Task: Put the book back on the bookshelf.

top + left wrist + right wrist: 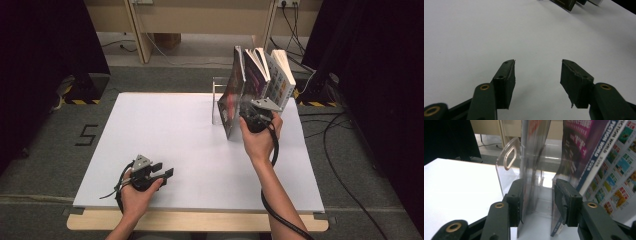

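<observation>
Three books stand upright at the back right of the white table (pixel 165 130), in a clear acrylic holder (pixel 216 97) (pixel 509 165). They are a dark-covered book (pixel 232 100) (pixel 530 202), a purple one (pixel 254 75) (pixel 579 150) and one with a grid of small pictures (pixel 281 82) (pixel 619 170). My right gripper (pixel 250 107) (pixel 539 182) reaches level into them. Its jaws straddle the lower edges of the dark and purple books, pads close beside both covers without a clear squeeze. My left gripper (pixel 165 169) (pixel 537 62) rests near the table's front left, open and empty.
The books' lower corners (pixel 564 3) are at the far edge of the left gripper view. Cables (pixel 330 135) trail over the floor to the right. A taped "5" (pixel 86 135) marks the floor at the left. Wooden furniture legs (pixel 137 35) stand behind the table.
</observation>
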`<state>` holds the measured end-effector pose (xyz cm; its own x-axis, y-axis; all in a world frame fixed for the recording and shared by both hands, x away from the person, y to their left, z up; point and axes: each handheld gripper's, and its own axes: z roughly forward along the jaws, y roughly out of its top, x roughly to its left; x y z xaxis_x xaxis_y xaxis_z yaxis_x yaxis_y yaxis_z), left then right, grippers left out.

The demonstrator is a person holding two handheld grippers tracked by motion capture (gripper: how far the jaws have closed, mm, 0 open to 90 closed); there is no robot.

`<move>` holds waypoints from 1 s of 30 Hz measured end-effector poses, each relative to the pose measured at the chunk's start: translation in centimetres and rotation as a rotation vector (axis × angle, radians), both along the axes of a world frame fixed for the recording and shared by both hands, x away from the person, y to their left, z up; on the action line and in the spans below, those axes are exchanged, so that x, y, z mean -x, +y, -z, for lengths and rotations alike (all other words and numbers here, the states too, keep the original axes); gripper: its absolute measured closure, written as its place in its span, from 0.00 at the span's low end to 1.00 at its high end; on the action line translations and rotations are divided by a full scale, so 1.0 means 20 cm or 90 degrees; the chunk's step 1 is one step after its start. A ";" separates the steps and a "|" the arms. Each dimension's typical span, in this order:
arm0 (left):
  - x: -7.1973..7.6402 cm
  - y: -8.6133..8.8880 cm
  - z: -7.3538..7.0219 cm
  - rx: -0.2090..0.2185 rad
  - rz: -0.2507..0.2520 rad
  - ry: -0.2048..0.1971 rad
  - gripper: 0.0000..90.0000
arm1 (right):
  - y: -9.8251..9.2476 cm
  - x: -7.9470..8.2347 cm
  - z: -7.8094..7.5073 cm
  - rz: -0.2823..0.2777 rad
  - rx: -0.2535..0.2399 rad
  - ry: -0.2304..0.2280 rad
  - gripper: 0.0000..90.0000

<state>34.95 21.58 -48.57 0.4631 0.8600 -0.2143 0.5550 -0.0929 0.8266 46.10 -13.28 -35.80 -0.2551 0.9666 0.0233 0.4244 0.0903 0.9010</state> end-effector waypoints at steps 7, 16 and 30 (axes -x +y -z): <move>0.00 0.00 0.00 0.002 0.000 0.001 0.50 | -0.03 0.01 0.02 -0.002 -0.001 0.011 0.66; 0.00 0.01 0.00 0.002 -0.003 0.000 0.50 | -0.11 0.06 0.05 0.007 0.001 0.024 0.65; 0.00 0.01 0.00 0.003 -0.005 0.001 0.50 | -0.20 0.11 0.11 0.019 0.013 0.041 0.65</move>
